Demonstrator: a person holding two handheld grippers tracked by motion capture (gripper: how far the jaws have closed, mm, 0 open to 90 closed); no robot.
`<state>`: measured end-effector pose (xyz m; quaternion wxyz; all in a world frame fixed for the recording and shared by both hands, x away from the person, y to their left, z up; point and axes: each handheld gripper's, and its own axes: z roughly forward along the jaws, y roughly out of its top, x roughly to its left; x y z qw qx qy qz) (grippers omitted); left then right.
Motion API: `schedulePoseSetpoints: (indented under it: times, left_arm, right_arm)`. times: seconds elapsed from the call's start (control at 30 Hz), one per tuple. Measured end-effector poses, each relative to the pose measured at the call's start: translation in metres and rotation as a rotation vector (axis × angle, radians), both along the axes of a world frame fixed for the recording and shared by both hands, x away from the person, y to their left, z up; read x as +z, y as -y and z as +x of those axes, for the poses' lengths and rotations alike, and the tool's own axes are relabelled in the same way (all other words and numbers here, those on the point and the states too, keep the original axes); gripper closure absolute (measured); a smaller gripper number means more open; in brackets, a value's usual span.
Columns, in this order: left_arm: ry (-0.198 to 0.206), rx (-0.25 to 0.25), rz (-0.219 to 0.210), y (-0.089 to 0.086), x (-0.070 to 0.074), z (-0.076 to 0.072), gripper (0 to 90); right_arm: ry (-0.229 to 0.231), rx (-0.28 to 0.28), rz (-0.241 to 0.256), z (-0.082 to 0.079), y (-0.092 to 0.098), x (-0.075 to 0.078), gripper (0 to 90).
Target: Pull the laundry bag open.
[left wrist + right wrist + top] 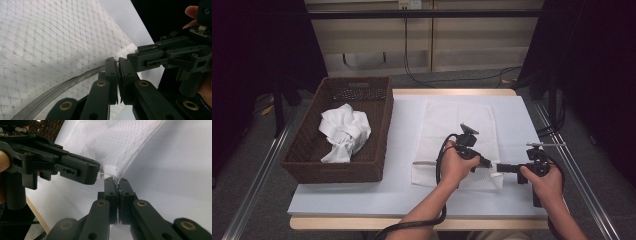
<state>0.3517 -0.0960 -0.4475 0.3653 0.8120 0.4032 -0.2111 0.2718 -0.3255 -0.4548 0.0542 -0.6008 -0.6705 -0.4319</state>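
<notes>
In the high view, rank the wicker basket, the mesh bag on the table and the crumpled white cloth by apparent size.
1. wicker basket
2. mesh bag, close to the basket in footprint
3. crumpled white cloth

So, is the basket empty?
No, in the high view a crumpled white cloth lies inside the basket at the left of the table.

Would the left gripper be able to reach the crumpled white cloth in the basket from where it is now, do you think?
Probably, but not at once: the left gripper is shut on the mesh bag zipper. The basket is open-topped, and nothing stands between it and the cloth.
</notes>
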Motion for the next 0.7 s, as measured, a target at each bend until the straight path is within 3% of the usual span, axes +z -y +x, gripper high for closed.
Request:
schedulePoseSetpoints:
  times: [0.03,0.07,0.1,0.13,0.23,0.3,0.43,0.5,0.6,0.7]
  left_arm:
    - [0.067,0.005,0.073,-0.002,0.0,0.001,86.9]
    - [0.033,0.025,0.049,-0.008,-0.002,0.004,86.9]
    - [-0.016,0.044,0.003,-0.013,-0.004,0.007,86.9]
    - [-0.06,0.054,-0.049,-0.017,-0.006,0.009,86.9]
    - [-0.054,0.041,-0.041,-0.021,-0.005,0.01,86.9]
    - [-0.038,0.039,-0.024,-0.02,-0.004,0.01,86.9]
    - [-0.066,0.044,-0.047,-0.021,-0.004,0.011,86.8]
    - [-0.063,0.03,-0.027,-0.022,-0.004,0.011,86.8]
    - [-0.05,0.036,-0.021,-0.023,-0.003,0.011,86.8]
    - [-0.061,0.038,-0.027,-0.023,-0.003,0.012,86.8]
  right_arm:
    - [-0.001,-0.007,-0.015,0.0,-0.001,0.0,87.8]
    - [0.014,-0.022,-0.072,-0.001,0.001,0.001,87.8]
    - [0.012,-0.034,-0.058,-0.001,0.006,0.001,87.8]
    - [0.003,-0.038,-0.002,-0.002,0.013,0.001,87.8]
    - [0.005,-0.036,0.005,-0.004,0.019,0.001,87.8]
    - [0.012,-0.033,-0.018,-0.004,0.017,0.002,87.7]
    - [0.019,-0.028,-0.011,-0.004,0.016,0.003,87.7]
    - [0.018,-0.023,-0.006,-0.005,0.017,0.002,87.7]
    - [0.018,-0.019,-0.005,-0.004,0.016,0.001,87.6]
    - [0.018,-0.015,0.001,-0.004,0.016,0.001,87.6]
